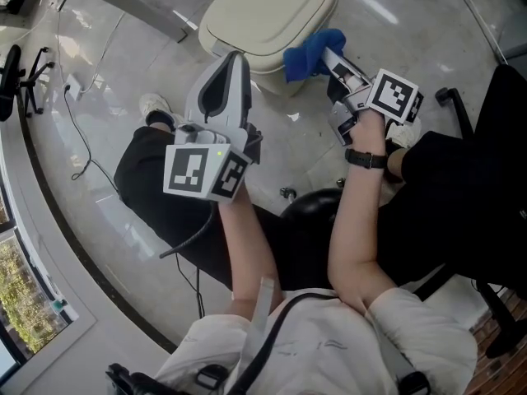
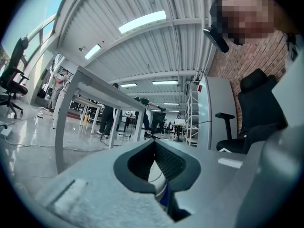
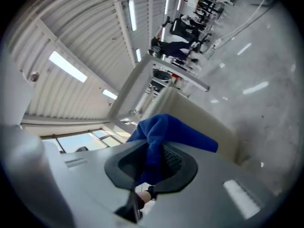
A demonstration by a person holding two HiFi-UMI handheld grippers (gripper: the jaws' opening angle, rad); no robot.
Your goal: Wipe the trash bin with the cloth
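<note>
A cream trash bin (image 1: 272,15) with its lid down stands on the floor ahead of me. A blue cloth (image 1: 311,53) rests against the bin's right front side, and my right gripper (image 1: 331,61) is shut on it. In the right gripper view the cloth (image 3: 166,132) bunches up out of the jaws of the right gripper (image 3: 154,161), with the bin's cream wall (image 3: 216,125) just behind. My left gripper (image 1: 236,59) hovers in front of the bin's lower left, jaws together and holding nothing. In its own view the left gripper (image 2: 159,164) points up across the room.
A black office chair (image 1: 494,138) stands at the right and a black seat (image 1: 313,208) lies under my arms. A cable (image 1: 78,138) trails over the glossy floor at the left. A grey desk leg (image 1: 140,6) crosses the top left. My shoe (image 1: 156,105) rests near the bin.
</note>
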